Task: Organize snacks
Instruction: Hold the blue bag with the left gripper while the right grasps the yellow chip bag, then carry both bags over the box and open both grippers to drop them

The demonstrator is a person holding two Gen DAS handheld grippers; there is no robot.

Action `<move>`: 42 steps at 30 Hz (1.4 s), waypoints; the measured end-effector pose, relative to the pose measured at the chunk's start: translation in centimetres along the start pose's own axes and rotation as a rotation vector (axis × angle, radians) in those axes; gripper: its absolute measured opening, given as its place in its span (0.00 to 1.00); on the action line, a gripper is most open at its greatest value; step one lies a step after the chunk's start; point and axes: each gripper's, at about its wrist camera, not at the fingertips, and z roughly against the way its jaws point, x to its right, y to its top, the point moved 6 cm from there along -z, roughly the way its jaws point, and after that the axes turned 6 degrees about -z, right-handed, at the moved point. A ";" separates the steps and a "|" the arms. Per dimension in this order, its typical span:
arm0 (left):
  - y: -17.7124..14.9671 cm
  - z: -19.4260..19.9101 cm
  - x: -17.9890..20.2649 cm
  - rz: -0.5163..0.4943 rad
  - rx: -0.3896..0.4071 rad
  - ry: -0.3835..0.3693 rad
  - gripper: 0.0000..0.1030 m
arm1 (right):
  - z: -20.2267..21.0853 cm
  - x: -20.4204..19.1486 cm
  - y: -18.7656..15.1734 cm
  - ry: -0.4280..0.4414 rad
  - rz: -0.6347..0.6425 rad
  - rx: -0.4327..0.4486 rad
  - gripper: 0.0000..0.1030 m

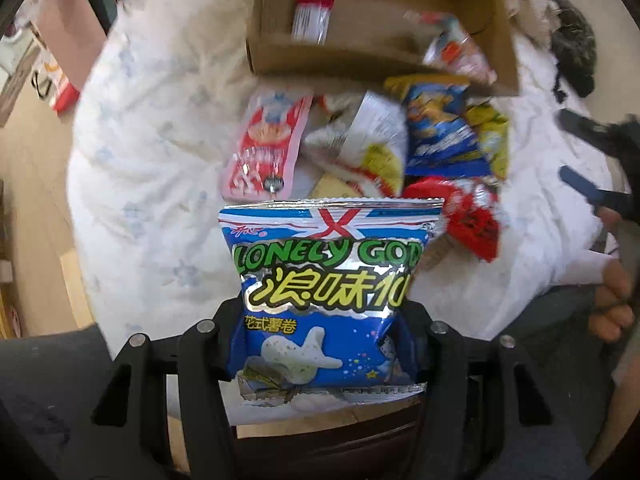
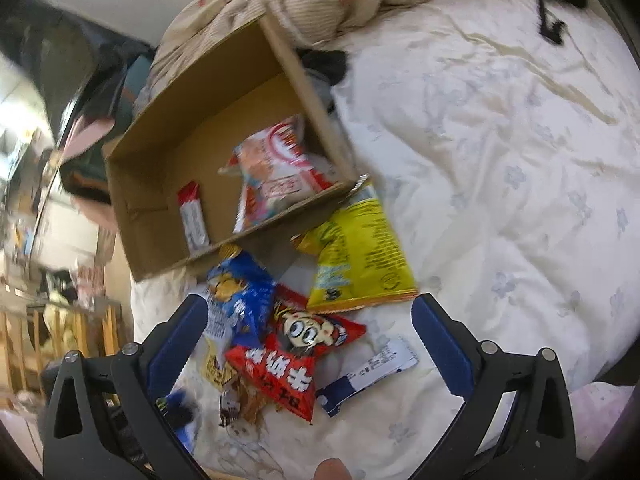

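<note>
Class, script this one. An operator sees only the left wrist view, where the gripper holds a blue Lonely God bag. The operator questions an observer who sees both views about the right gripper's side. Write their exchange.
Operator: Is the right gripper holding anything?
Observer: No. The right gripper stands open, with a red cartoon-face packet lying between its pads, untouched.
Operator: Does my bag hide any snack from me?
Observer: Yes. A narrow white-and-blue packet lies flat on the quilt, just right of that red one.
</note>
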 end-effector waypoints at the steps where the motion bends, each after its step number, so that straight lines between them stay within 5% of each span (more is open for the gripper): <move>1: 0.3 1.2 -0.1 -0.008 0.034 0.009 0.53 | 0.1 0.4 0.2 0.003 -0.022 0.004 1.00; 6: 3.2 4.0 -2.8 0.041 0.155 0.093 0.53 | -1.1 1.6 0.8 -0.046 -0.047 -0.026 1.00; 13: 6.3 4.4 -4.6 0.067 0.196 0.090 0.53 | -5.7 1.4 2.2 -0.156 0.036 -0.113 1.00; 24: 6.1 2.9 -4.2 0.037 0.196 0.092 0.53 | -10.8 2.8 2.4 -0.303 0.088 -0.172 1.00; 32: 6.2 2.9 -4.2 0.028 0.209 0.112 0.53 | -11.9 2.4 2.1 -0.322 0.132 -0.178 0.83; 37: 6.0 2.5 -4.5 0.040 0.195 0.112 0.53 | -11.2 2.9 1.8 -0.318 0.122 -0.163 0.64; 42: 5.5 1.7 -4.7 0.068 0.159 0.080 0.53 | -9.5 3.9 1.5 -0.314 0.100 -0.138 0.59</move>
